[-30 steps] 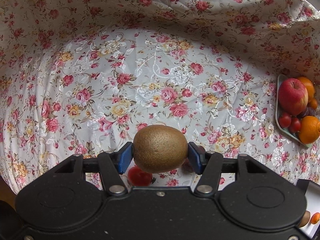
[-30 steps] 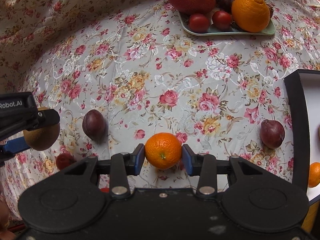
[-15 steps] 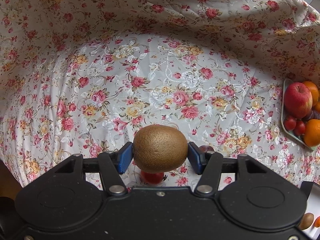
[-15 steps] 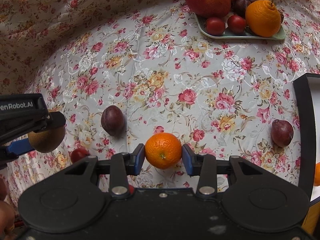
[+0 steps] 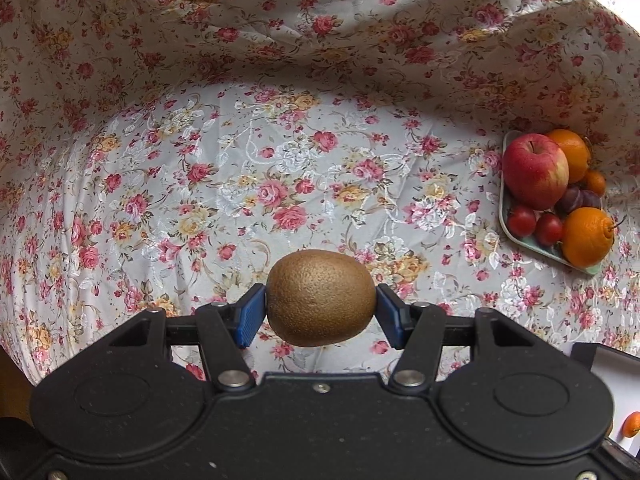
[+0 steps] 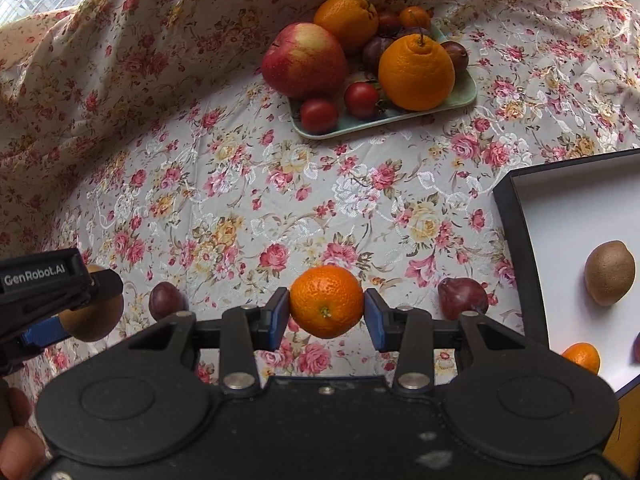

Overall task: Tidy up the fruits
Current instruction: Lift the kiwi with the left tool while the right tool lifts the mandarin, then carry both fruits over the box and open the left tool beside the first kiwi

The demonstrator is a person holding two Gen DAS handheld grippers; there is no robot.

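Note:
My left gripper (image 5: 320,314) is shut on a brown kiwi (image 5: 321,297) and holds it above the floral cloth. In the right wrist view it shows at the left edge (image 6: 60,312) with the kiwi (image 6: 94,318). My right gripper (image 6: 326,316) is shut on a small orange mandarin (image 6: 326,306), also above the cloth. A pale green tray (image 6: 400,120) at the back holds an apple (image 6: 304,60), oranges, plums and small tomatoes. A black box with a white floor (image 6: 580,240) at the right holds a kiwi (image 6: 609,278) and a mandarin (image 6: 582,357).
Two dark plums lie on the cloth, one at the left (image 6: 166,300) and one by the box (image 6: 462,298). The cloth rises in folds behind the tray and on the left. The tray also shows in the left wrist view (image 5: 520,236).
Both grippers have risen and tilted up with their fruit, so the tray and box sit lower in view. The small red fruit under the left gripper is out of sight.

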